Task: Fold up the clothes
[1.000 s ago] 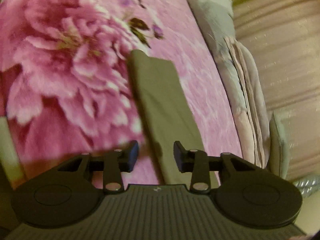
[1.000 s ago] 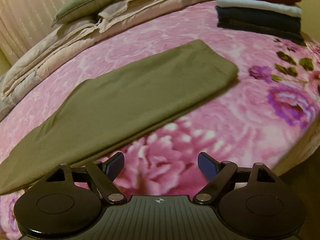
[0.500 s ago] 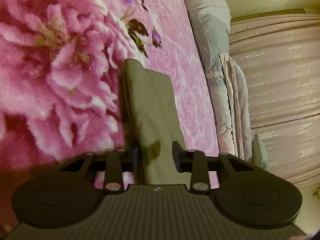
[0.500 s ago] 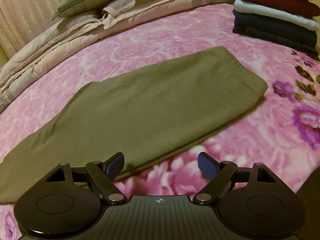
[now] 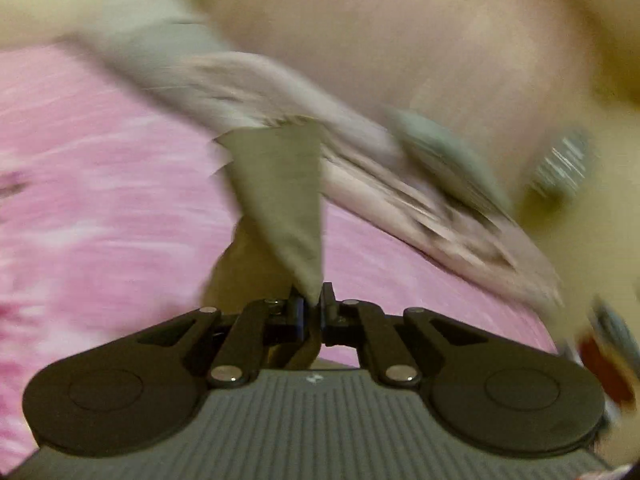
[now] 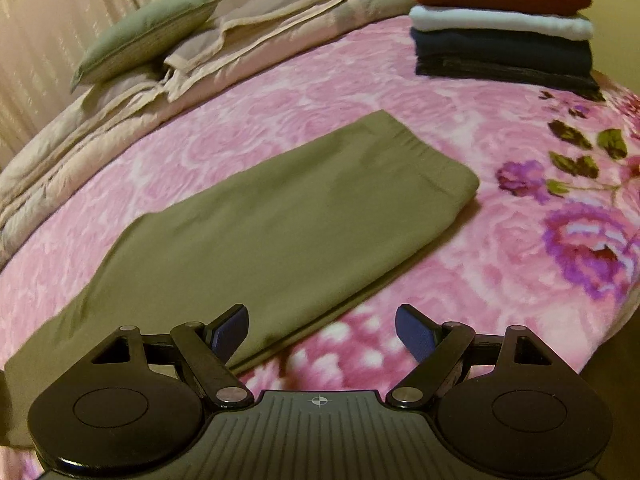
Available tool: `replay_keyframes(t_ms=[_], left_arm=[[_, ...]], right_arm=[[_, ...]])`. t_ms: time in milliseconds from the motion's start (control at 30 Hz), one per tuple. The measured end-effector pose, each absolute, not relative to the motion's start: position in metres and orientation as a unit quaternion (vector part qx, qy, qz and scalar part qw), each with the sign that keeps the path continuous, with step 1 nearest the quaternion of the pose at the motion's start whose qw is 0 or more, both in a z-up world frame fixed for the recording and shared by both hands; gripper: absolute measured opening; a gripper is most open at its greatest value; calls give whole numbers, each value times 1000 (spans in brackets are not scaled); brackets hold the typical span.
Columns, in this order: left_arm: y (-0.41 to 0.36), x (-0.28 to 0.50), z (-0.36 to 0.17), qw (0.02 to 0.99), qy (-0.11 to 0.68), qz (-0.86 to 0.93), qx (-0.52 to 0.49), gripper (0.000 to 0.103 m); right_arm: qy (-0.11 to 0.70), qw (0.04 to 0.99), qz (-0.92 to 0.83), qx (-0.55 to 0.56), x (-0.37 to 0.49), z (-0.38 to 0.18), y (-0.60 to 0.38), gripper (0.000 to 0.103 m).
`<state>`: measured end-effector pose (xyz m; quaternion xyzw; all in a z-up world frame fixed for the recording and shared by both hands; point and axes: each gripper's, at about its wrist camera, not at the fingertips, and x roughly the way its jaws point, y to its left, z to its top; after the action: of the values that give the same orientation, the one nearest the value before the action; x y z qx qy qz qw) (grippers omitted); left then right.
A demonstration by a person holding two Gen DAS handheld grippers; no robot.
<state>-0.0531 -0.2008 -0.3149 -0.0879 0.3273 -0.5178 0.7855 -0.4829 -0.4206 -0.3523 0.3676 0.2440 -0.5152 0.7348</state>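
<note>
The olive-green folded cloth garment (image 6: 280, 216) lies flat on the pink rose-patterned fleece blanket (image 6: 460, 248) covering the bed, a long strip running from lower left to a squared, thicker end at upper right. Its surface is smooth, with its edges even.

The left claw (image 5: 313, 305) is closing on one end of this garment (image 5: 284, 200); the cloth is pinched between the pads and rises from them as a taut triangular flap. That view is heavily blurred. One second ago the same claw stood wide above the strip lying flat, with nothing between its pads; the end has since been caught and raised off the blanket.

The right claw (image 6: 320, 330) stands wide open, empty, over the near edge of the garment. It has edged closer to the cloth since the earlier frame.

Behind lie a beige folded quilt (image 6: 248, 44), a sage-green cushion (image 6: 148, 36), and a stack of folded clothes (image 6: 500, 32) in red, white and navy.
</note>
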Motion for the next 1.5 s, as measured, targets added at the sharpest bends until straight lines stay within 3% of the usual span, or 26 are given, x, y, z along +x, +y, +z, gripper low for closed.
replay_keyframes(t_ms=[133, 267, 367, 567, 633, 833, 1000, 1067, 1100, 1200, 1400, 1500], left_arm=[[-266, -147, -341, 722, 325, -611, 18, 18], [-302, -207, -394, 685, 351, -621, 146, 20], [-294, -212, -384, 674, 336, -639, 155, 32], [-254, -160, -352, 671, 375, -636, 68, 27], [-239, -145, -347, 682, 387, -619, 47, 27], [-198, -97, -337, 711, 411, -570, -8, 27], [-184, -72, -337, 724, 417, -550, -9, 27], [-186, -68, -338, 723, 422, -546, -11, 27], [-187, -66, -339, 723, 424, -545, -12, 27], [-192, -69, -337, 717, 426, -552, -22, 27], [-212, -78, -324, 697, 418, -581, -35, 27], [-233, -94, -318, 684, 405, -607, -20, 29]], right_arm=[[219, 741, -509, 379, -486, -346, -424, 84], [192, 754, -485, 399, -484, -340, -425, 83], [166, 764, -458, 424, -483, -337, -426, 83], [121, 760, -331, 546, -450, -356, -434, 82], [131, 753, -295, 573, -429, -365, -437, 50], [178, 731, -293, 590, -385, -387, -446, 49], [169, 738, -285, 588, -369, -396, -451, 49], [167, 745, -285, 580, -363, -399, -452, 34], [172, 749, -283, 574, -359, -401, -452, 15], [180, 773, -284, 538, -352, -402, -448, 3], [106, 881, -306, 346, -379, -333, -433, 3], [77, 886, -362, 279, -419, -304, -439, 3]])
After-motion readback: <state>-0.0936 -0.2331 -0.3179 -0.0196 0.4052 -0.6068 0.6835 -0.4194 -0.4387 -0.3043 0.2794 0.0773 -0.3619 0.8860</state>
